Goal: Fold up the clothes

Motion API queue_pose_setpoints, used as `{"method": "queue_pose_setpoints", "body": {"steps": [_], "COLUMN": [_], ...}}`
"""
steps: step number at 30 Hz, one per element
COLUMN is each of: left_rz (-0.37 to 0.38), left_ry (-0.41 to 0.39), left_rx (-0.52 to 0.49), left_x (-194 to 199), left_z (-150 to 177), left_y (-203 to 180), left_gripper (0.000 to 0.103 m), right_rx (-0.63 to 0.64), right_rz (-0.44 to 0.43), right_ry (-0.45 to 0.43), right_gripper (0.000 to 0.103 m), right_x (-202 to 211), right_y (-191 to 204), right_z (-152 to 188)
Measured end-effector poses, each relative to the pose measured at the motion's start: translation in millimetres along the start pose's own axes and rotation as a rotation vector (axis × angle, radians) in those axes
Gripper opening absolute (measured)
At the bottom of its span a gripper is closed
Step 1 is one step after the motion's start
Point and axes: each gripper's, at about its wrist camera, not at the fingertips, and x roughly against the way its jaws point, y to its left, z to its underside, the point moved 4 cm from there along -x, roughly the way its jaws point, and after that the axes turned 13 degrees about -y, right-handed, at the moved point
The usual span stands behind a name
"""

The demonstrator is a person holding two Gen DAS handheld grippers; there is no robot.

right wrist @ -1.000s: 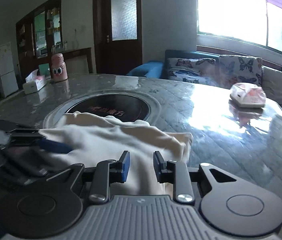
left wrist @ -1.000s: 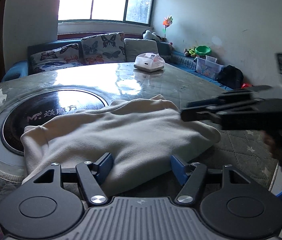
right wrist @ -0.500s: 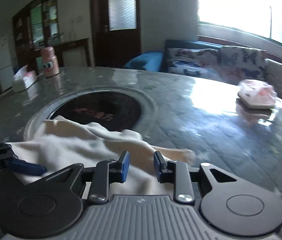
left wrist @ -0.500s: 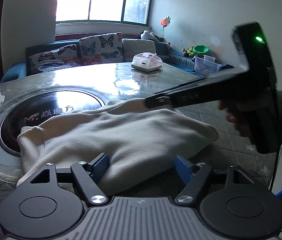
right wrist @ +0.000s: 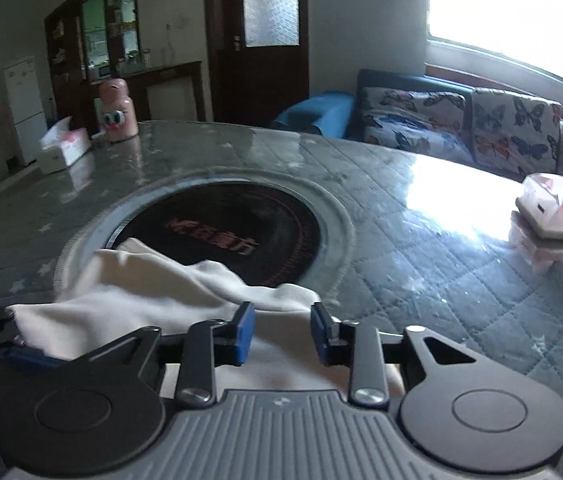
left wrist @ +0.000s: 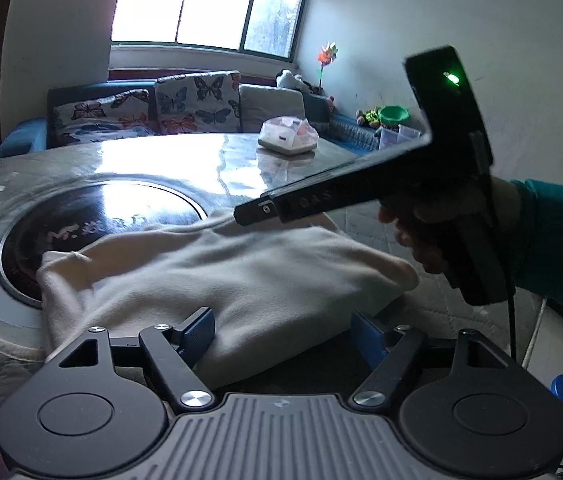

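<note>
Cream garment (left wrist: 217, 276) lies folded, rumpled on table (left wrist: 201, 160).

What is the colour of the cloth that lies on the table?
The cloth is plain cream, off-white, without pattern. It shows best in the left wrist view.

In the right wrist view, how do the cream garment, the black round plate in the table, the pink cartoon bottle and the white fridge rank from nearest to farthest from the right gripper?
1. Cream garment: directly under the right gripper.
2. Black round plate: just ahead, centre of the table.
3. Pink cartoon bottle: far table edge, left.
4. White fridge: beyond the table, far left.
</note>
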Motion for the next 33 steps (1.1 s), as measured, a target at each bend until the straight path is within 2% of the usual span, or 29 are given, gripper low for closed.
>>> {"method": "queue_pose_setpoints", "body": {"steps": [6,9,13,16,19,22,26,29,33], "left_rz": [-0.069,-0.100,-0.098,-0.091,-0.081,-0.071,-0.060,-0.083,-0.130], "left_ry": [-0.052,-0.034,-0.002,-0.001,-0.005,-0.001,-0.040,-0.064,-0.018], "left_rx": [0.038,0.082,0.134,0.180,0.186,0.174,0.177,0.188,0.226], "left_x": [23,27,29,29,31,35,39,35,28], "left_z": [-8,-5,4,8,10,6,-5,-8,1], "left_y": [14,26,36,43,45,44,42,45,59], "left_gripper": [0.078,0.078,0.077,0.077,0.077,0.077,0.078,0.078,0.077], "right_rx": [0.015,0.018,0.036,0.038,0.061,0.055,0.008,-0.009,-0.039], "right_rz": [-0.067,-0.084,-0.094,-0.088,-0.073,-0.067,-0.051,-0.035,-0.018], "right_ry": [-0.018,-0.020,-0.030,-0.020,-0.052,-0.065,-0.094,-0.094,-0.065], "right_gripper": [0.040,0.042,0.044,0.045,0.045,0.045,0.045,0.045,0.046], "right_x": [22,33,45,47,51,58,70,71,69], "right_y": [26,37,49,54,57,56,49,47,43], "right_z": [3,10,22,36,48,43,39,41,55]}}
